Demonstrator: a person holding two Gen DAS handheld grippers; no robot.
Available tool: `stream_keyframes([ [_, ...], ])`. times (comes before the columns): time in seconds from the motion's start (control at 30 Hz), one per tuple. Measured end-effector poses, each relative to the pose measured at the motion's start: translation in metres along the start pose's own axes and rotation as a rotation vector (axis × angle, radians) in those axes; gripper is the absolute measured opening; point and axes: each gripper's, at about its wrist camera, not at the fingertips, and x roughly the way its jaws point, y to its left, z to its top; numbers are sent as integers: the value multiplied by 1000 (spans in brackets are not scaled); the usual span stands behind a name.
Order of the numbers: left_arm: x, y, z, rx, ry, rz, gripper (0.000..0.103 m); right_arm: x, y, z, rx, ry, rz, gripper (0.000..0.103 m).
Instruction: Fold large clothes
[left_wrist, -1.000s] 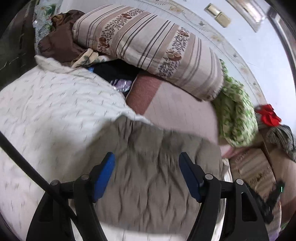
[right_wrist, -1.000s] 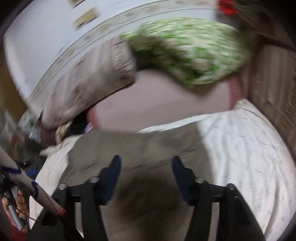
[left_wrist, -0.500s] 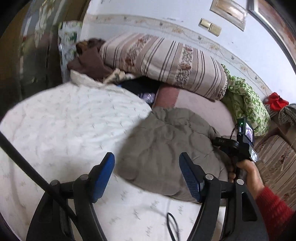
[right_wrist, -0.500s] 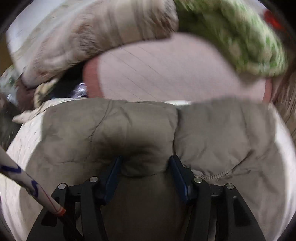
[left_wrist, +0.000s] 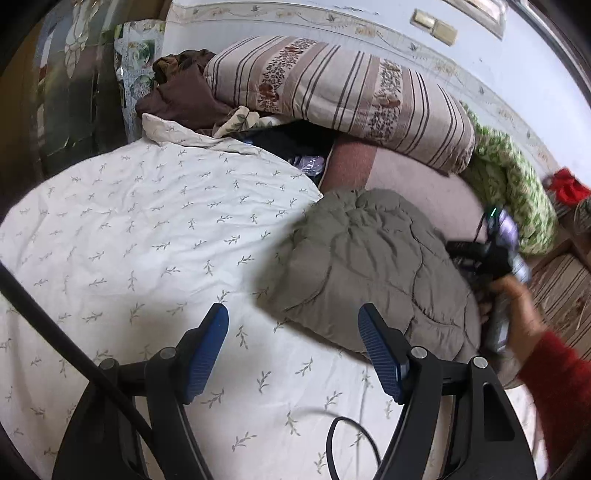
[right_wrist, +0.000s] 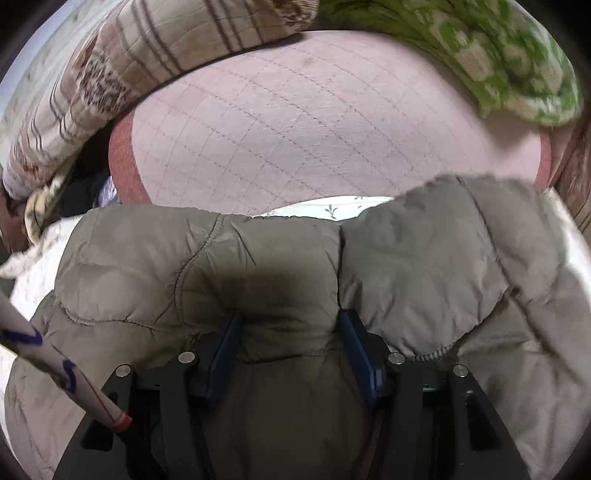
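While the left gripper (left_wrist: 291, 347) hangs spread (empty), the right gripper's (right_wrist: 290, 347) jaws pinch the quilted jacket (right_wrist: 258, 266).

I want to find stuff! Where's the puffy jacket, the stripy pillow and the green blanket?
puffy jacket (left_wrist: 369, 258), left wrist view, middle of its quilted top.
stripy pillow (left_wrist: 332, 88), left wrist view, middle of its striped face.
green blanket (left_wrist: 513, 192), left wrist view, its bunched middle.
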Motion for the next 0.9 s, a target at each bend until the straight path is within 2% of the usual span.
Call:
stream_keyframes([
  [0.13, -6, -3, -3, 21, -11, 16, 72, -71, 16, -13, -55, -110, 72, 60],
  [0.23, -6, 0, -3, 2, -6, 14, 72, -93, 35, -30, -114, -115, 134, 60],
  [0.33, -5, 2, -5, -7, 8, 9, 72, -81, 61, -45, -157, -79, 154, 65],
  [0.43, -4, 2, -6, 4, 6, 17, 72, -42, 72, -55, -148, -65, 99, 75],
  [0.5, -3, 1, -5, 7, 1, 24, 72, -22, 72, -57, -125, -78, 67, 78],
  [0.6, -1, 2, -4, 5, 3, 25, 72, -26, 73, -51, -124, -64, 51, 78],
  [0.7, 2, 4, -4, -6, 23, 21, 72, -60, 63, -47, -129, -83, 102, 78],
  [0.77, 4, 4, -5, -11, 34, 17, 72, -93, 38, -54, -117, -136, 108, 78],
  [0.83, 5, 4, -7, -11, 37, 18, 72, -111, 8, -63, -89, -164, 82, 78],
  [0.9, 8, 1, -8, 1, 41, 30, 72, -114, -26, -72, -53, -169, 17, 79],
])
